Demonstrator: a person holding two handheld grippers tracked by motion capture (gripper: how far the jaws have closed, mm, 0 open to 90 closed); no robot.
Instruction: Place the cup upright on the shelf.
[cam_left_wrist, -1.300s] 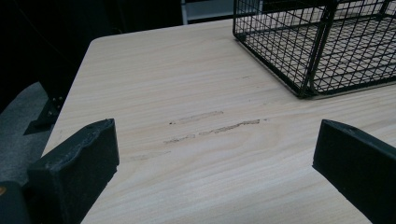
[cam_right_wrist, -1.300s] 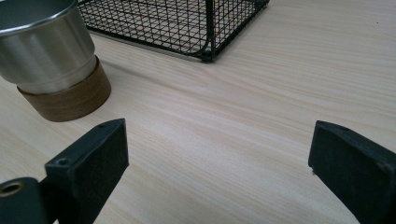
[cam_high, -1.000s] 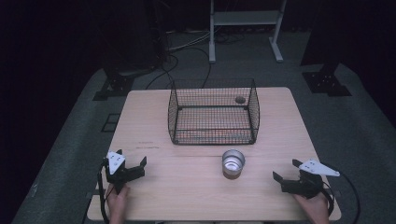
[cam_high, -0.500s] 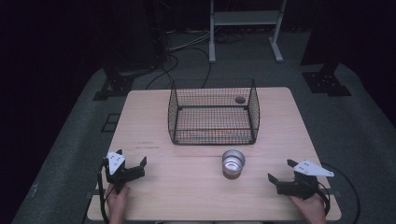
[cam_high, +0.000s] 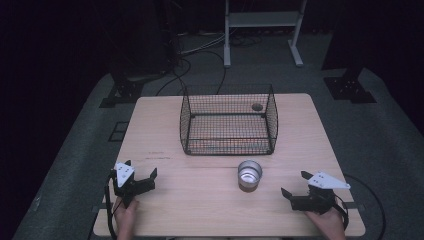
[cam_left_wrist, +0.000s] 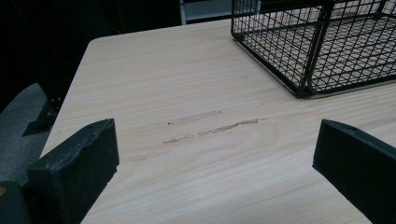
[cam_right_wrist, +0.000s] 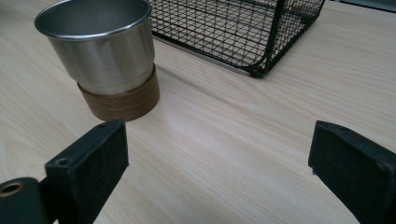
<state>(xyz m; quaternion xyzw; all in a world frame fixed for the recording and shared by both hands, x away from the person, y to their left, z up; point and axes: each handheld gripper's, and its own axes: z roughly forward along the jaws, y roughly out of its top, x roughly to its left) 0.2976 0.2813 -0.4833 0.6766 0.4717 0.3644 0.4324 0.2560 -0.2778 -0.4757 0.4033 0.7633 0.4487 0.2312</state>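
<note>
Left gripper (cam_high: 140, 176) sits low on the table (cam_high: 200, 210) near its left front corner, jaws spread wide, holding nothing; scuffed streaks (cam_left_wrist: 212, 128) mark the wood ahead of it. Basket (cam_high: 228, 120), black wire, stands at the table's middle toward the far side. Cup (cam_high: 249, 174), steel on a wooden base, stands upright just in front of the basket, apart from it. Right gripper (cam_high: 295, 189), near the right front corner, is also wide open and empty, the cup ahead of its left jaw.

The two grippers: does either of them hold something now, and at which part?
Nothing is held. The left gripper and the right gripper are both open over the table; the steel cup stands untouched.
</note>
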